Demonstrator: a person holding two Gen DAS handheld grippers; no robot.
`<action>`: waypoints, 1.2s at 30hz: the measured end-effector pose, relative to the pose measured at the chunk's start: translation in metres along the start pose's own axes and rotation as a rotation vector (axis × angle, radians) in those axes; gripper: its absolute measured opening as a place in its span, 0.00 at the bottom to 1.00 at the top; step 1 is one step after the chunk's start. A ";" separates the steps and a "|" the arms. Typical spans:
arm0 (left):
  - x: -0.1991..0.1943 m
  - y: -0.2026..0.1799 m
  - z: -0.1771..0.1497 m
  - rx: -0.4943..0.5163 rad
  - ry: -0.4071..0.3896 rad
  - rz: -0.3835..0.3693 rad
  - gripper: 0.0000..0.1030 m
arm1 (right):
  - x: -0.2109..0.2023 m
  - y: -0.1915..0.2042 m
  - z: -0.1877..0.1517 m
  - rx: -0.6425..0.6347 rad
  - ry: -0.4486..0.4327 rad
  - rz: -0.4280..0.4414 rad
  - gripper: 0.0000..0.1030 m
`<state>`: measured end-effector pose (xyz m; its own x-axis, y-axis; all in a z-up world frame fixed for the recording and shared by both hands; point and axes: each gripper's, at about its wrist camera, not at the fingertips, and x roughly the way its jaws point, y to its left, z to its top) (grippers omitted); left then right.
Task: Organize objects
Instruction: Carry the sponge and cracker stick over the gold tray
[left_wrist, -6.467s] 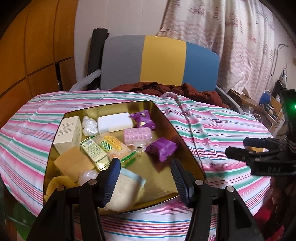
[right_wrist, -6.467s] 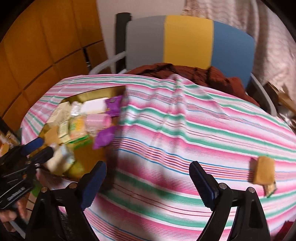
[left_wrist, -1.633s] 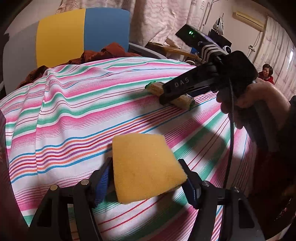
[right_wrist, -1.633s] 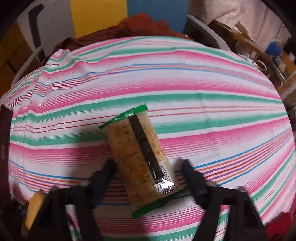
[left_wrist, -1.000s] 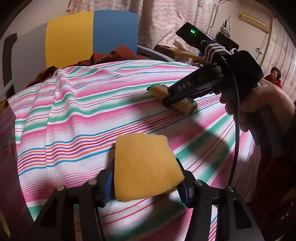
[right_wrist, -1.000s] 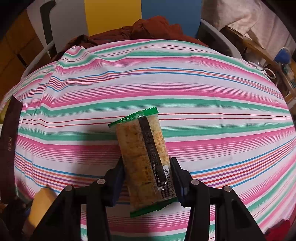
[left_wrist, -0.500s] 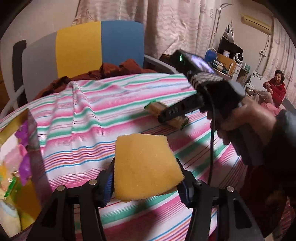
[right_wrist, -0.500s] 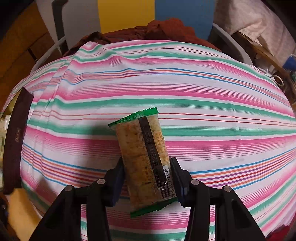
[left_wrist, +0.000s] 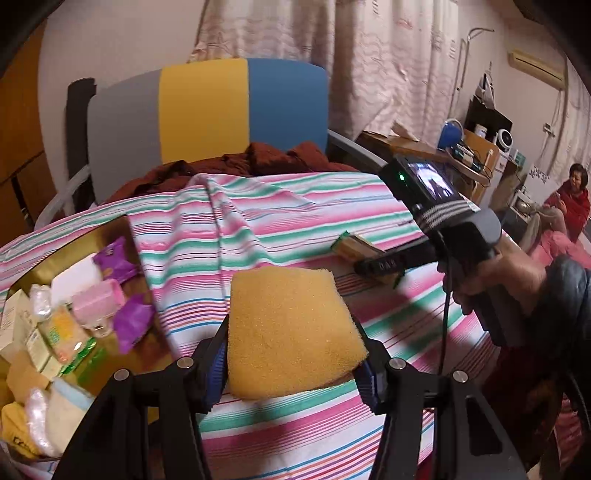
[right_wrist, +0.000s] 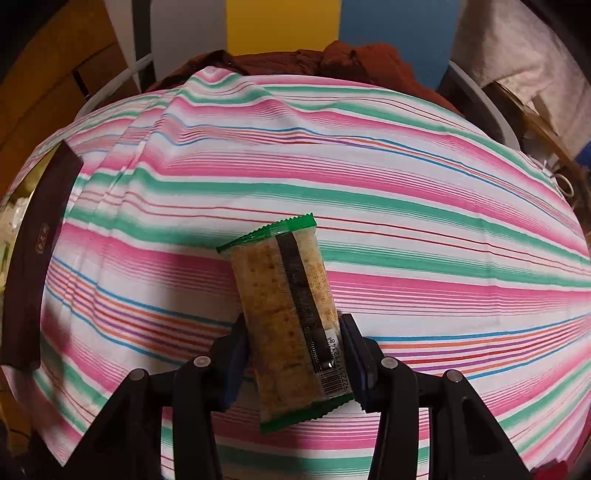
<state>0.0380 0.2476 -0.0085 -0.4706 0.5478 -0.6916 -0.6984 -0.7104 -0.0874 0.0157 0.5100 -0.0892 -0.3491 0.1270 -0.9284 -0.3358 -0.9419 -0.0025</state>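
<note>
- Sponge (left_wrist: 291, 328), yellow and rectangular, sits pinched between the fingers of the left gripper (left_wrist: 291, 369); the pads press its two side edges, so it juts forward of the fingers, flat and clear of the striped cloth (left_wrist: 229, 236) on the desk.
- Left of these fingers and slightly ahead lies a gold tray (left_wrist: 74, 240) already crowded with small things: purple packets (left_wrist: 131, 321), a pink case (left_wrist: 98, 301), a white block (left_wrist: 75, 275), and boxes. My guess is that the tray is the collecting place, which would explain why the sponge is carried edge-on, ready to drop in flat.
- Ahead and to the right of the left fingers, the right gripper (left_wrist: 384, 264), held by a hand (left_wrist: 495, 284), reaches over the cloth.
- Cracker pack (right_wrist: 291, 306), clear with green ends, is clamped across its near half by the right gripper's fingers (right_wrist: 349, 347), its long axis running straight ahead. Gripping the narrow width likely keeps the crackers from being crushed.
- Far left of these fingers, the tray's dark outer wall (right_wrist: 37, 251) stands at the cloth's edge, well apart from the pack.
- Whether the pack touches the cloth, I cannot tell.
</note>
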 end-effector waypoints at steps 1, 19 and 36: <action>-0.002 0.004 0.000 -0.007 0.001 0.003 0.56 | -0.001 0.002 0.000 -0.002 0.002 0.004 0.46; -0.052 0.150 -0.028 -0.294 -0.031 0.162 0.56 | -0.071 0.105 -0.007 -0.066 -0.099 0.237 0.46; -0.031 0.236 0.007 -0.415 -0.043 0.223 0.60 | -0.072 0.278 -0.010 -0.236 -0.106 0.463 0.48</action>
<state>-0.1159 0.0660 -0.0023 -0.6128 0.3730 -0.6967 -0.3071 -0.9247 -0.2250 -0.0440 0.2357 -0.0266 -0.5049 -0.3000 -0.8094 0.0763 -0.9495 0.3044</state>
